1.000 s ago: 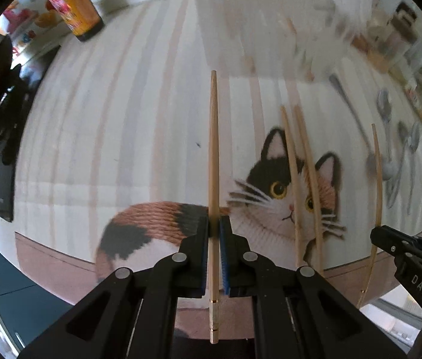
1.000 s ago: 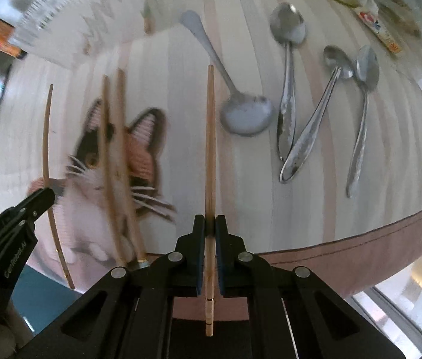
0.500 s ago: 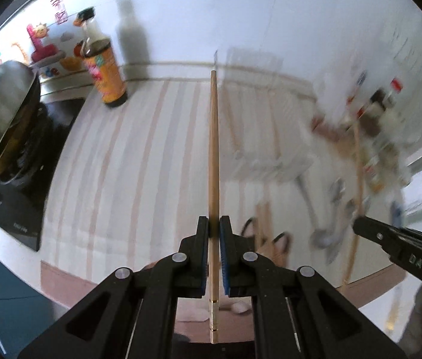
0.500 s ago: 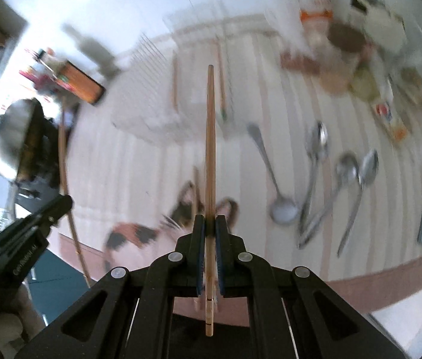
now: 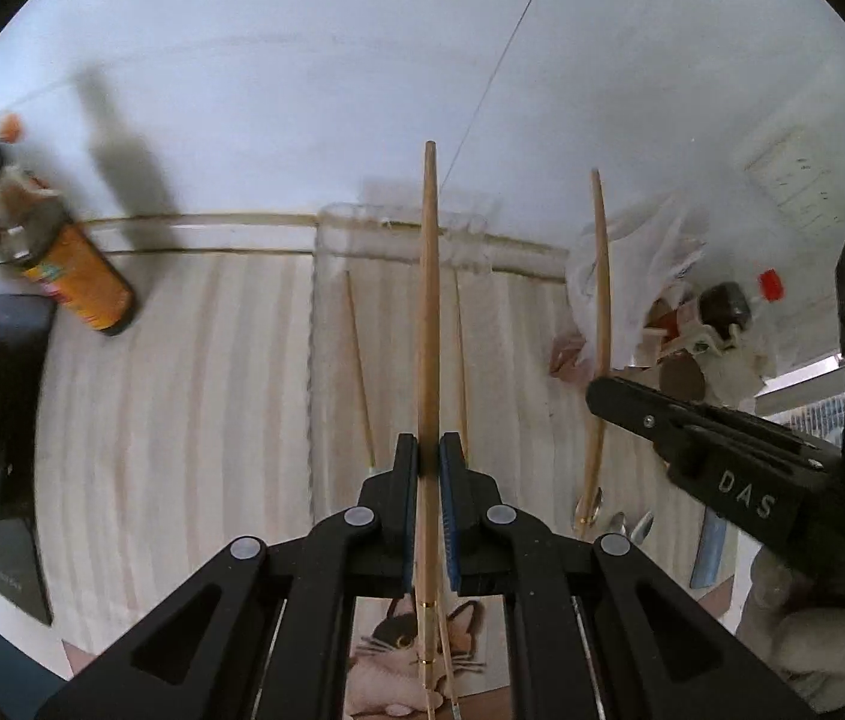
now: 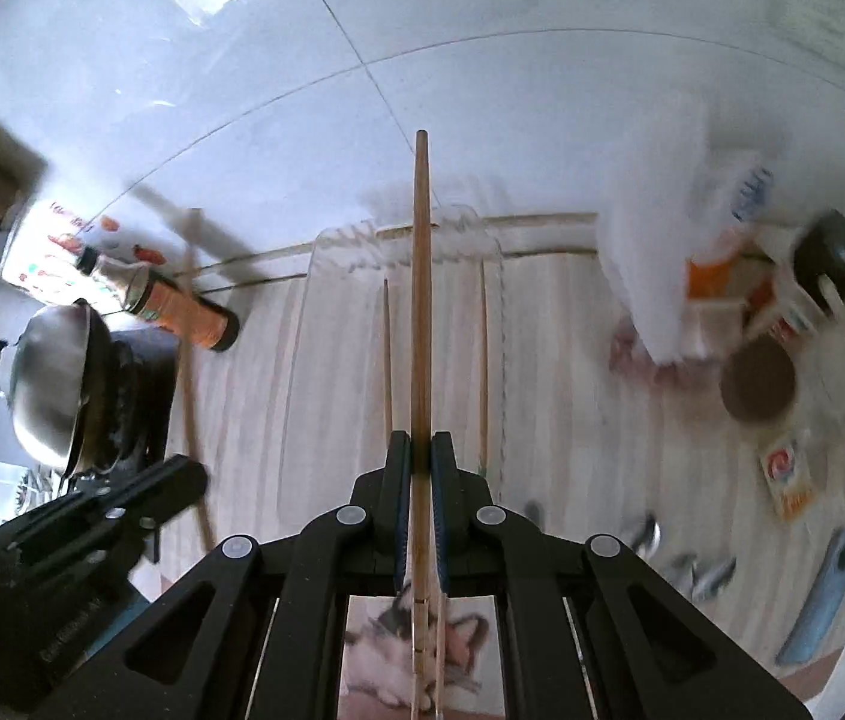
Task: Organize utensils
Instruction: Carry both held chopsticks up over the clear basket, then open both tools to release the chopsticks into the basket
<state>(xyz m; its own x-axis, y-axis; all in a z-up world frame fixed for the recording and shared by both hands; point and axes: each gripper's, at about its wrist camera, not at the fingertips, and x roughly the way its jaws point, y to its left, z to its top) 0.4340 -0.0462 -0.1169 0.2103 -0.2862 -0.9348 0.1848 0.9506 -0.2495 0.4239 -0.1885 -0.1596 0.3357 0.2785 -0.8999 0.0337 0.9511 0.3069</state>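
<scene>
Left gripper [image 5: 429, 456] clamped on a wooden chopstick [image 5: 427, 324], right gripper [image 6: 420, 450] clamped on another chopstick [image 6: 420, 312], both held above the striped mat [image 5: 182, 396] and pointing at a clear rack [image 5: 326, 312] holding two thin chopsticks [image 5: 359, 366], sauce bottle [image 5: 77, 276] to its left

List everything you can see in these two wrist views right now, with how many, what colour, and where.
Held chopsticks: two, light wood, one clamped in the left gripper, one in the right.
Clear tray: one, see-through, centre of the countertop by the wall.
Chopsticks in tray: two, wood, one left, one right.
Sauce bottle: one, orange label, far left.
Wok: one, metal, left on the stove.
Cat mat: one, near edge.
Spoons: blurred, count unclear, metal, right.
Blue object: one, far right.
Left gripper: black, shut.
Right gripper: black, shut.
</scene>
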